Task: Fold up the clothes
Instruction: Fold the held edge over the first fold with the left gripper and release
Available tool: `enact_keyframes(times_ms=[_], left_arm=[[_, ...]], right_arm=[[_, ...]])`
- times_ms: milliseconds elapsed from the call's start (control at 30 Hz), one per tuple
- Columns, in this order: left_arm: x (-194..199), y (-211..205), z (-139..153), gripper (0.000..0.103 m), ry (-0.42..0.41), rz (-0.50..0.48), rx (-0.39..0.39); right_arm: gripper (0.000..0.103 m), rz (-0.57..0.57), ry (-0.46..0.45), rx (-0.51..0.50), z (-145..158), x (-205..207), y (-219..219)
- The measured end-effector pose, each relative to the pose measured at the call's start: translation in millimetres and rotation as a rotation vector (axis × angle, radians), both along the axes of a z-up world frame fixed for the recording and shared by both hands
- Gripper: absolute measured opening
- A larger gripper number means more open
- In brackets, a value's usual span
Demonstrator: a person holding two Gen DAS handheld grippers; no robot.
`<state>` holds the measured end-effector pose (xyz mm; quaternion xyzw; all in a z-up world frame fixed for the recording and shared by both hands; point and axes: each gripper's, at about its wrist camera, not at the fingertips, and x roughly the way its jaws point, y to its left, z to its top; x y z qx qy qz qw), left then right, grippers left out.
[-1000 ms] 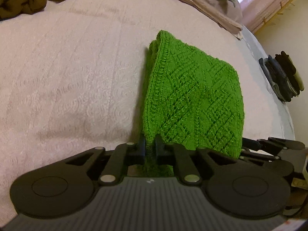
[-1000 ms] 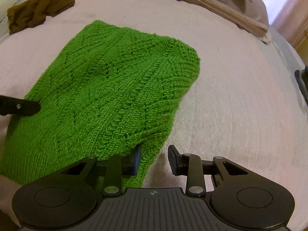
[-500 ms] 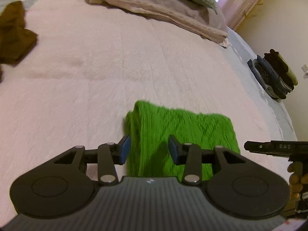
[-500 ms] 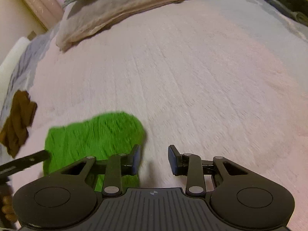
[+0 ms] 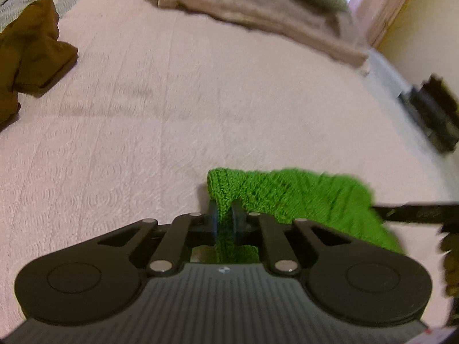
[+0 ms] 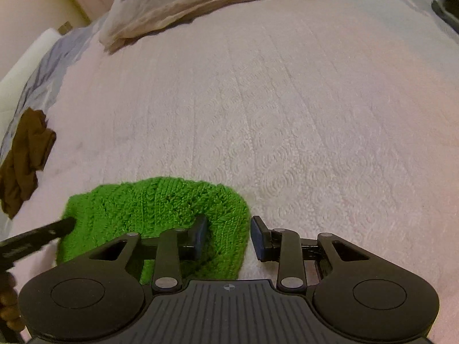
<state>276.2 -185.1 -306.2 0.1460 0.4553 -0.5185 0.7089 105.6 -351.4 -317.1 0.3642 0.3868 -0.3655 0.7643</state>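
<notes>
A green knitted garment [image 5: 301, 197] lies folded on the pink bedspread [image 5: 172, 114], close under both grippers. My left gripper [image 5: 225, 215] is closing, and its pads press on the garment's near left corner. In the right wrist view the same green knit [image 6: 149, 206] sits low and left. My right gripper [image 6: 228, 235] stands open at the knit's right edge. Its left finger lies over the knit and its right finger over bare bedspread. Neither pad presses. The other gripper's finger shows as a dark bar [image 6: 37, 238] at the knit's left side.
A crumpled brown garment [image 5: 28, 57] lies at the far left of the bed. A beige blanket [image 5: 258, 8] with a checked pillow on it crosses the head of the bed. Dark folded clothes [image 5: 433, 114] are stacked at the right edge.
The left jaws opened, then shut again on the knit's corner. Both grippers drew back, so the knit now sits small and low in each view. The right wrist rolled and stayed open.
</notes>
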Motion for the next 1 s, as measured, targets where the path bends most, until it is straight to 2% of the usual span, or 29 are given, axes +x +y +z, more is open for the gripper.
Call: enact_keyframes(times_ms=[67,133,200,267,333,367,400,467,500,533,633,733,833,900,1000], left_arm=[[-3,-4,8,0.011,-0.012,0.001,0.009],[-4,0,22,0.018,-0.018,0.02,0.014],[-11,9,42,0.019,-0.038,0.029,0.009],[-28,25,59,0.019,-0.044,0.001,-0.017],[-50,42,69,0.019,-0.022,-0.059,-0.017],[-62,50,68,0.019,-0.007,-0.083,-0.009],[-75,59,64,0.019,0.006,-0.11,0.005],[-99,73,44,0.018,-0.024,-0.151,0.078],[-106,79,28,0.017,-0.058,-0.14,0.123],[-108,87,19,0.017,-0.069,-0.107,0.119],[-106,99,29,0.016,-0.031,-0.019,0.097],[-110,113,48,0.016,-0.016,0.034,0.081],[-118,125,53,0.016,-0.007,0.025,0.097],[-127,130,46,0.017,-0.026,0.017,0.139],[-123,131,45,0.018,-0.006,0.037,0.16]], right_arm=[[0.03,-0.011,0.002,-0.029,12,-9,6],[0.03,0.007,-0.005,-0.103,31,-19,19],[0.03,0.066,-0.043,-0.145,48,-31,40],[0.029,0.128,-0.084,-0.136,58,-41,61],[0.018,0.203,-0.101,-0.109,58,-46,85],[0.003,0.231,-0.098,-0.088,51,-46,95],[0.0,0.256,-0.084,-0.056,41,-45,103],[0.0,0.267,-0.047,-0.054,18,-47,118],[0.0,0.276,-0.024,-0.068,11,-48,122],[0.0,0.291,-0.025,-0.07,12,-49,123],[0.0,0.272,-0.054,-0.075,36,-59,126],[0.0,0.301,-0.099,-0.084,62,-73,148],[0.0,0.335,-0.047,-0.011,51,-77,174],[0.0,0.248,-0.052,0.079,32,-84,174],[0.0,0.251,-0.007,0.079,26,-77,174]])
